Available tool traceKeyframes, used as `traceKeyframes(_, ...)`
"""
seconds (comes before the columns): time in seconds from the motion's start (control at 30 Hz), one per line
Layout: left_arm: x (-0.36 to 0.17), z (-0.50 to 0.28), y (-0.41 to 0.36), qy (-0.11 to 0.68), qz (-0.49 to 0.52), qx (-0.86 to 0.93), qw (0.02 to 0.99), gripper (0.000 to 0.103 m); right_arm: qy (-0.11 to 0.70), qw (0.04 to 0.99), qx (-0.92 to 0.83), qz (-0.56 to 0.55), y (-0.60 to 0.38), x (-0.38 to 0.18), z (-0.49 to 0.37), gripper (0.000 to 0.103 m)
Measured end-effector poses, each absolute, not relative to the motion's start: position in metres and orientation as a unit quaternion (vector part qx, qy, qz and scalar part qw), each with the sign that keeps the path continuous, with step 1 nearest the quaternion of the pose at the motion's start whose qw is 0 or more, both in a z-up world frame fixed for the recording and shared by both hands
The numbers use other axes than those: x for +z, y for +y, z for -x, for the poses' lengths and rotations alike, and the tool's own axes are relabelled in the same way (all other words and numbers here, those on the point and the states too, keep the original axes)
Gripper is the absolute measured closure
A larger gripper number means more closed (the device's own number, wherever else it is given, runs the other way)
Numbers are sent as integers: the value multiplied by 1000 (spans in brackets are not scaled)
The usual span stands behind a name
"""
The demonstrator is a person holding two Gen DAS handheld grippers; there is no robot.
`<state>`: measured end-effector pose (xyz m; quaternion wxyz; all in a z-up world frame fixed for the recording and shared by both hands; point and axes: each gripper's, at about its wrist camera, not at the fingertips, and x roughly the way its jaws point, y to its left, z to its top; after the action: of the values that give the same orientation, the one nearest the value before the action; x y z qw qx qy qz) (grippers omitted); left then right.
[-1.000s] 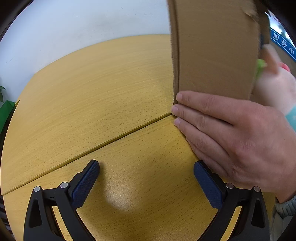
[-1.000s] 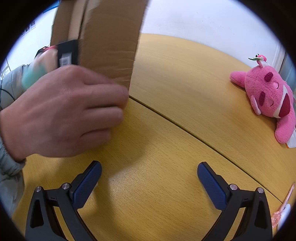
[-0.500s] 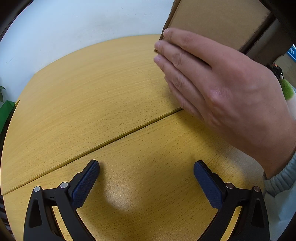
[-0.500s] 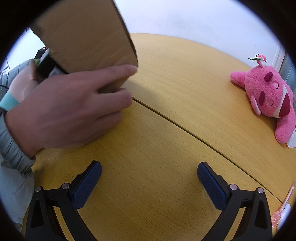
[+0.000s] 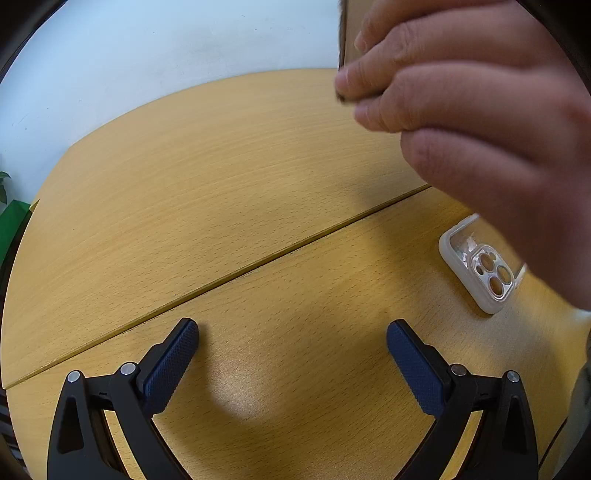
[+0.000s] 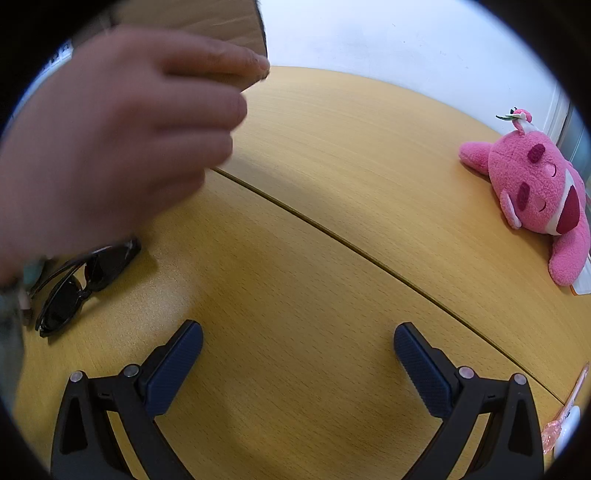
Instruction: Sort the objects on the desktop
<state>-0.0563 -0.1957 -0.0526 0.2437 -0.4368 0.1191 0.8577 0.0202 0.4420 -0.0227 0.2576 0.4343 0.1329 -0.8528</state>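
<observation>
A person's hand [image 5: 487,122] holds a cardboard box [image 5: 354,33] lifted above the wooden table [image 5: 221,184]. Under it a clear phone case [image 5: 480,269] lies flat at the right of the left wrist view. Black sunglasses [image 6: 85,284] lie on the table at the left of the right wrist view, below the same hand [image 6: 110,147] and the box [image 6: 207,22]. A pink plush toy [image 6: 535,192] rests far right. My left gripper [image 5: 291,350] and my right gripper [image 6: 299,354] both stand open over bare wood, holding nothing.
A seam [image 6: 369,258] runs diagonally across the table. A pink translucent item [image 6: 561,417] sits at the right edge of the right wrist view. A green leafy plant [image 5: 7,210] shows past the table's left edge. A white wall lies behind.
The hand has raised the cardboard box off the table and toward the cameras, uncovering the phone case and the sunglasses. Both grippers have stayed still.
</observation>
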Motion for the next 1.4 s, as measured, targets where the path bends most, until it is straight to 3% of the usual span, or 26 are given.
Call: traceKeyframes(1.4, -54, 51, -192, 121, 436, 858, 245, 0, 133, 257, -853, -435, 448, -21, -18, 0)
